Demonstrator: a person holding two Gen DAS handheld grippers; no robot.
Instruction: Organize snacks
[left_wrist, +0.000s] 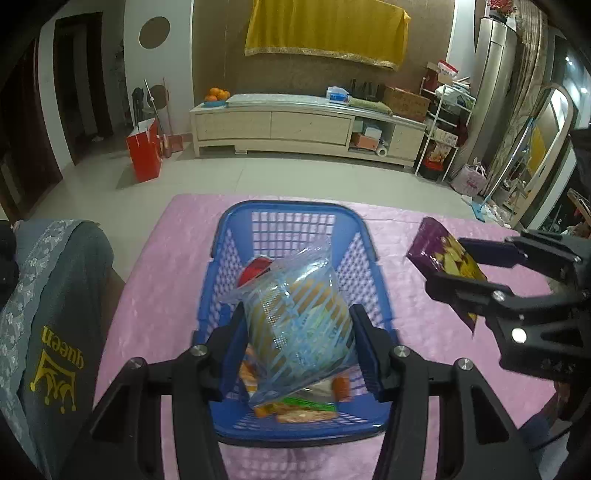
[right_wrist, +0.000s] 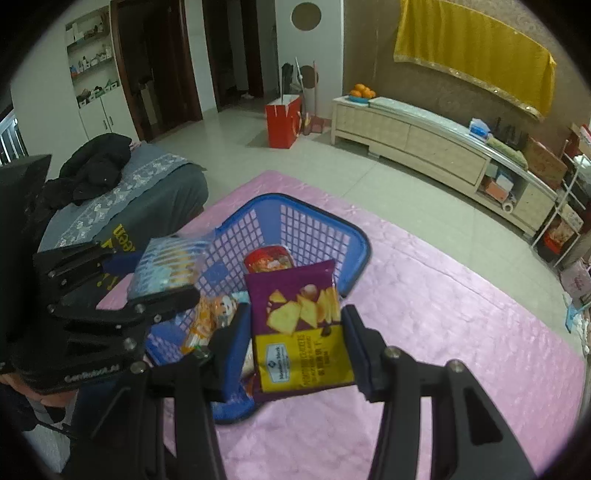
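Note:
A blue plastic basket (left_wrist: 291, 208) stands on the pink tablecloth (left_wrist: 424, 332) with several snack packets inside, among them a red one (left_wrist: 255, 271) and orange ones (left_wrist: 295, 413). My left gripper (left_wrist: 298, 317) is shut on a clear blue-striped biscuit bag (left_wrist: 299, 291), which hangs over the basket. To the basket's right, my right gripper (left_wrist: 461, 271) is shut on a purple and yellow crisps bag (left_wrist: 436, 243). The right wrist view shows that crisps bag (right_wrist: 295, 295) between the right gripper's (right_wrist: 295, 317) fingers, in front of the basket (right_wrist: 354, 254). The left gripper (right_wrist: 159, 277) holds the striped bag (right_wrist: 170, 266) at left.
A grey cushion printed "queen" (left_wrist: 55, 314) lies against the table's left side, dark clothes (right_wrist: 96, 166) heaped on it. Beyond the table is tiled floor with a red paper bag (left_wrist: 144, 151) and a long low cabinet (left_wrist: 295, 129) along the wall.

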